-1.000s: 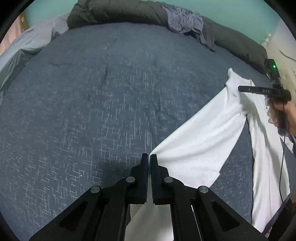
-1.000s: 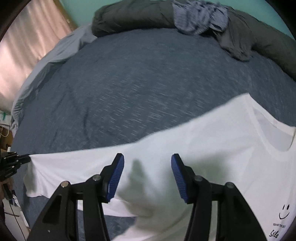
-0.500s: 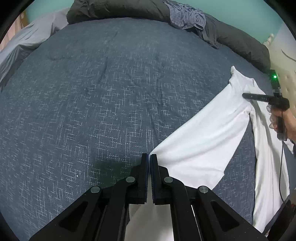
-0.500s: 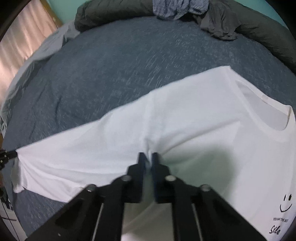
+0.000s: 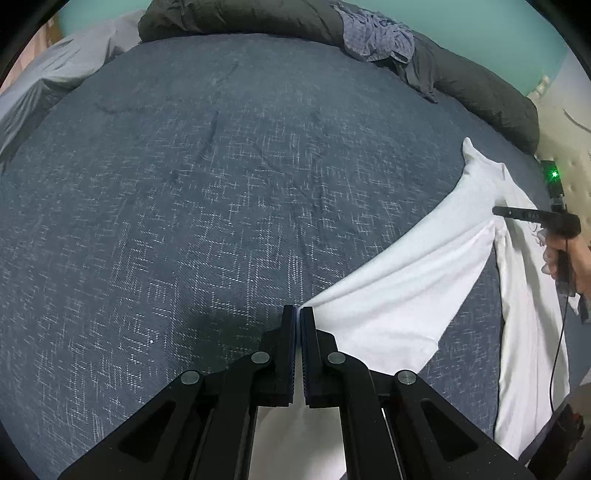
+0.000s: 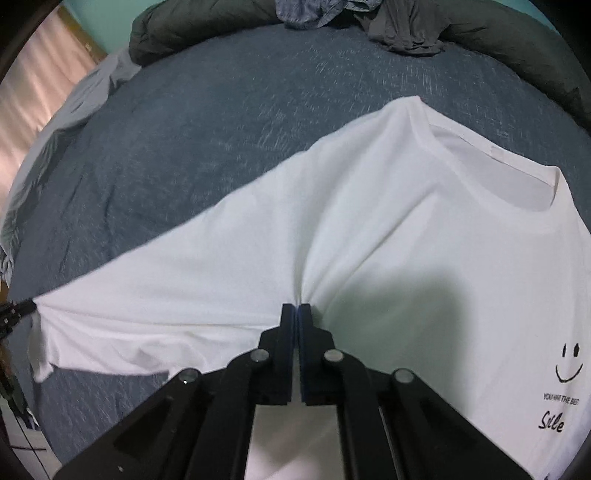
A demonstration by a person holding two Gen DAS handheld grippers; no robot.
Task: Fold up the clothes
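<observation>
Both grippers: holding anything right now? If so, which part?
Both are shut on the white T-shirt. The left gripper pinches the end of a sleeve; the right gripper pinches a bunch of fabric near where that sleeve meets the body.

A blue-grey bedspread [image 5: 221, 192] fills most of the frame. A dark duvet [image 5: 243, 18] is bunched along its top edge before a teal wall [image 5: 480, 22]. Pale curtain [image 6: 33, 92] glows at upper left; cream headboard [image 5: 569, 147] at right.
</observation>
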